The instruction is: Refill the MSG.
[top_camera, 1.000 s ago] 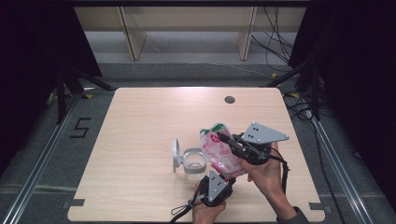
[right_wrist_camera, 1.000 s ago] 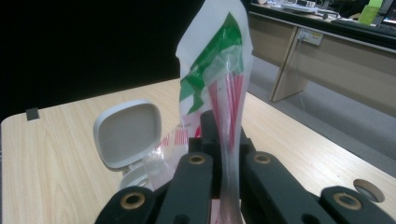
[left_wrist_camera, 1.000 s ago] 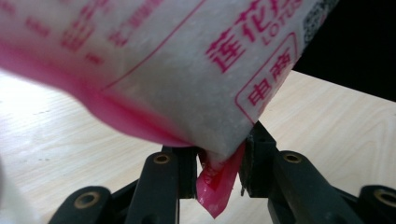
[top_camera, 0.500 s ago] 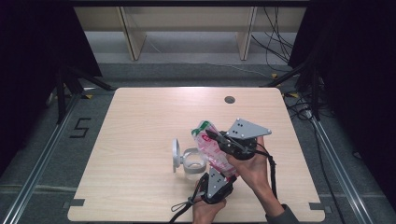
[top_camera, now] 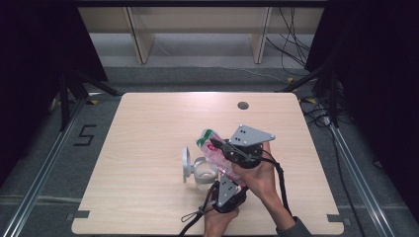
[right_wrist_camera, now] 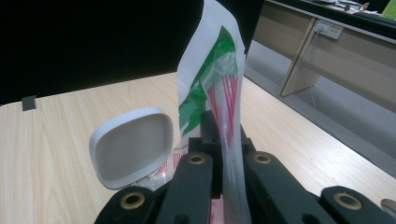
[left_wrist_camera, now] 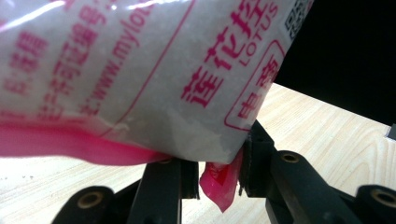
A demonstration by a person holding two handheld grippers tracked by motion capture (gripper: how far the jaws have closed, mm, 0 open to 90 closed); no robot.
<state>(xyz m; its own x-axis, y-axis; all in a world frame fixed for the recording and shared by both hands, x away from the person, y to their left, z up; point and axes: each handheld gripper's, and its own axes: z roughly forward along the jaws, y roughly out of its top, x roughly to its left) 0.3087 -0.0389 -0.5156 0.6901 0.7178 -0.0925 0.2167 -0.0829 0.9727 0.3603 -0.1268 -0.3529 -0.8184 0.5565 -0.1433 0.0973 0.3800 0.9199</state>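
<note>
I've swung the right tongs [top_camera: 221, 146] left, so the bag [top_camera: 212, 148], clamped by both them and the left tongs [top_camera: 223, 180], now hangs over the open jar [top_camera: 201, 170] on the table [top_camera: 148, 128], ready to pour I reckon.

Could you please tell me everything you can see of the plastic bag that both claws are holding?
The plastic bag is a soft, sealed pouch of white powder or granules, printed with pink Chinese text and the word LOTUS, with a pink bottom seam and a green-and-white top. It is held off the wooden table, tilted. The left claw pinches a pink bottom corner; the right claw clamps the flat upper edge. Just beside it stands a clear container with its white lid open.
</note>
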